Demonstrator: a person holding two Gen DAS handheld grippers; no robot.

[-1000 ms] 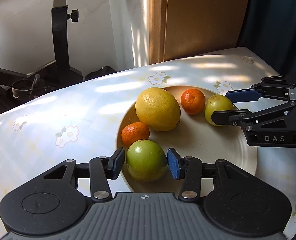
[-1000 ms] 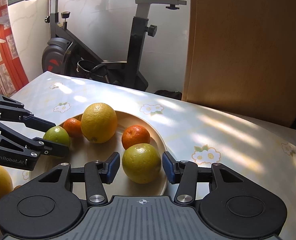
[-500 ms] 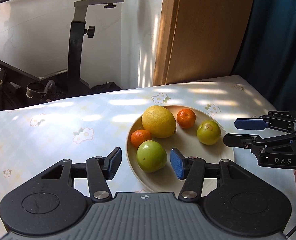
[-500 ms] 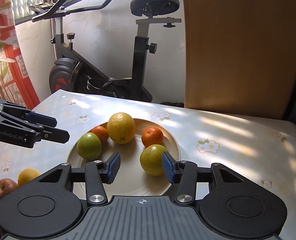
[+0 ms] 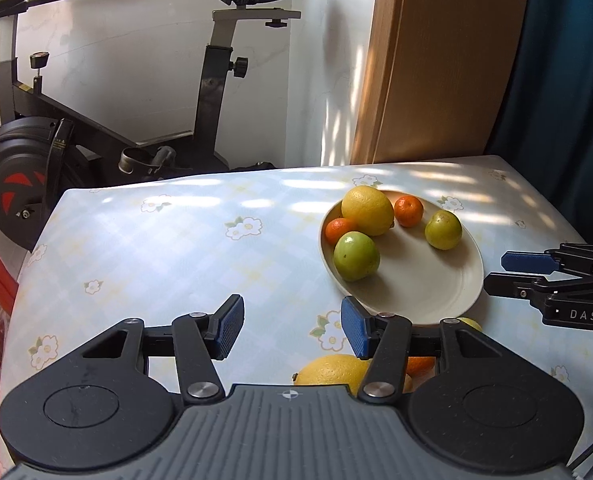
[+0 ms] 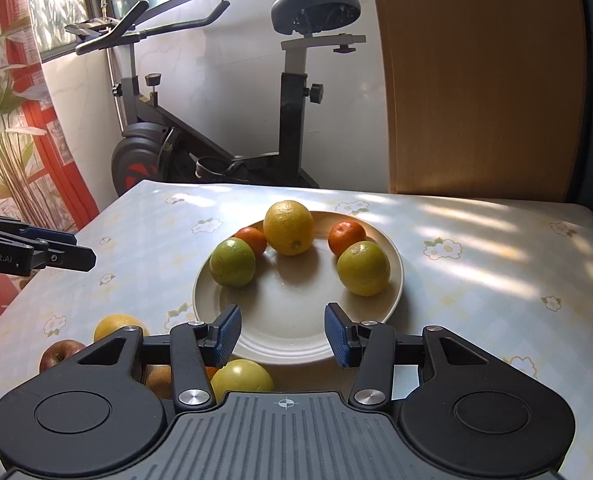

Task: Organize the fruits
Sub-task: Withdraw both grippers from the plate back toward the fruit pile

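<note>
Five fruits sit on the cream plate point(image 6: 392, 276): a large yellow citrus point(image 6: 289, 227) at the back, a small orange mandarin point(image 6: 252, 239) tucked against its left side, another mandarin point(image 6: 346, 237) to its right, a green apple-like fruit point(image 6: 232, 262) at the left rim and a yellow-green fruit point(image 6: 363, 268) at the right, touching the second mandarin. The near half of the plate is bare. On the flowered tablecloth point(image 6: 476, 248) in front of the plate lie more fruits, partly hidden by the gripper bodies: a red apple point(image 6: 58, 354), a yellow citrus point(image 6: 114, 325), a pale yellow-green fruit point(image 6: 240, 378) and a brownish one point(image 6: 158, 382). The right gripper point(image 6: 282, 334) hangs over the plate's near rim with its blue pads parted and nothing between them. The left gripper point(image 5: 290, 330) hangs above the cloth just left of the plate, likewise parted and empty; a yellow citrus point(image 5: 330, 370) and an orange fruit point(image 5: 420, 364) show below it. Each gripper's tips appear at the edge of the other's view, well apart from the fruit. Behind the table stand an exercise bike point(image 6: 216, 128), a wooden panel point(image 6: 476, 80) and a red-framed window point(image 6: 36, 80).
</note>
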